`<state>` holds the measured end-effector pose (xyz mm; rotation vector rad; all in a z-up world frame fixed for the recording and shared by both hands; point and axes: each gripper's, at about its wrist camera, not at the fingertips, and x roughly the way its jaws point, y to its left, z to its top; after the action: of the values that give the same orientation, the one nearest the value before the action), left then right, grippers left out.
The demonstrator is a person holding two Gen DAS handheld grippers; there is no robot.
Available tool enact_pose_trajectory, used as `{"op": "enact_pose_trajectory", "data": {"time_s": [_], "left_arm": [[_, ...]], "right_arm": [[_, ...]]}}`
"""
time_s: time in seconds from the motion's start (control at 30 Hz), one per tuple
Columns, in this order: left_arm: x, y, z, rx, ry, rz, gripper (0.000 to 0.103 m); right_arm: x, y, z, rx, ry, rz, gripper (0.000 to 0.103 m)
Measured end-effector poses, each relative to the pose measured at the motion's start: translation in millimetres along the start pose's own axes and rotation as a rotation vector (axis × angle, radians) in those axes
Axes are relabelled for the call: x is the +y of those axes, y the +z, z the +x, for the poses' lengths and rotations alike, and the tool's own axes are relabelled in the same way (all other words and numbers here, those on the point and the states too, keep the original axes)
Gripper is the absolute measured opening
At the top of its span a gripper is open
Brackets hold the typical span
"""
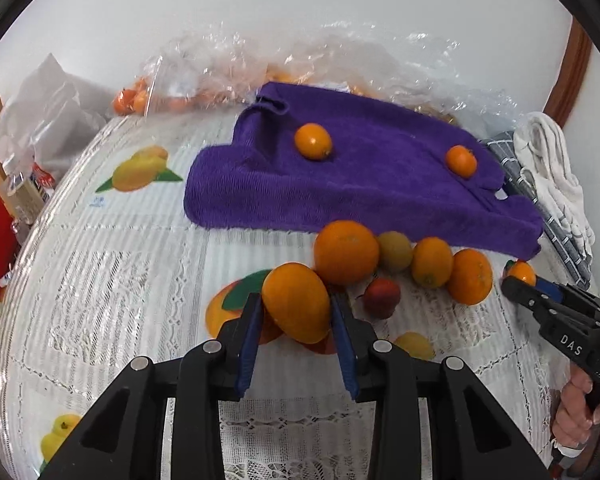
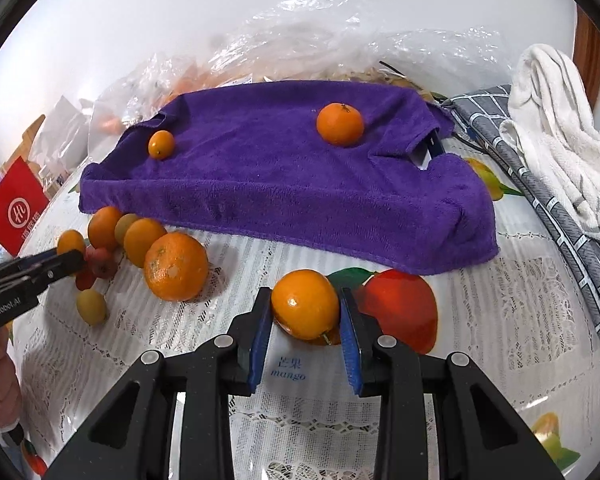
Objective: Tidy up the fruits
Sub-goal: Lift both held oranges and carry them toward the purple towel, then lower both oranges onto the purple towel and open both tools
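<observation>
Left tool (image 1: 296, 312) clamps orange (image 1: 296, 306); right tool (image 2: 305, 316) clamps tangerine (image 2: 305, 304). Ahead of both: two fruits on purple towel (image 2: 284, 184). Loose pile (image 1: 412, 264) beside left tool on counter (image 1: 112, 280). Sorting barely begun.

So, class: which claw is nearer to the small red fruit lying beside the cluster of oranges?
Left. The left claw, shut on an orange, sits just beside the red fruit. The right claw, gripping another orange, is beyond the whole cluster.
</observation>
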<state>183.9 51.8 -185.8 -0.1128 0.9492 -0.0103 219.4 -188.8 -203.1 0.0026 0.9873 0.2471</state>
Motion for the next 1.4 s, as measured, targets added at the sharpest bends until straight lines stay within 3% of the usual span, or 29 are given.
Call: {"op": "enact_pose_trajectory", "data": {"time_s": [0.2,0.3,0.43,0.53,0.63,0.93,1.03,1.23,1.4], "left_arm": [[-1,-2,3,0.001,0.007,0.0,0.034],[-3,-2,4,0.006,-0.012,0.007,0.044],[-10,-3,4,-0.003,0.021,0.035,0.045],[-8,-3,2,-0.025,0.044,0.027,0.032],[-1,0,0,-0.019,-0.016,-0.012,0.032],[2,7,-28,-0.167,-0.009,-0.025,0.032],[4,9,-39,-0.197,0.021,-0.026,0.032],[0,34,-65,-0.21,-0.02,-0.046,0.032],[-12,70,-76,-0.264,-0.03,-0.033,0.032]], "right_arm": [[4,0,2,0.011,-0.024,-0.03,0.033],[3,1,2,0.016,-0.019,-0.029,0.033],[4,0,2,0.014,-0.028,-0.041,0.033],[5,-1,0,0.008,-0.032,-0.041,0.032],[0,0,-3,0.006,0.021,-0.008,0.032],[-3,5,-26,-0.094,0.058,0.019,0.032],[-5,9,-30,-0.101,0.118,0.038,0.032],[3,35,-48,-0.112,0.066,0.013,0.032],[11,67,-68,-0.193,0.062,-0.019,0.032]]}}
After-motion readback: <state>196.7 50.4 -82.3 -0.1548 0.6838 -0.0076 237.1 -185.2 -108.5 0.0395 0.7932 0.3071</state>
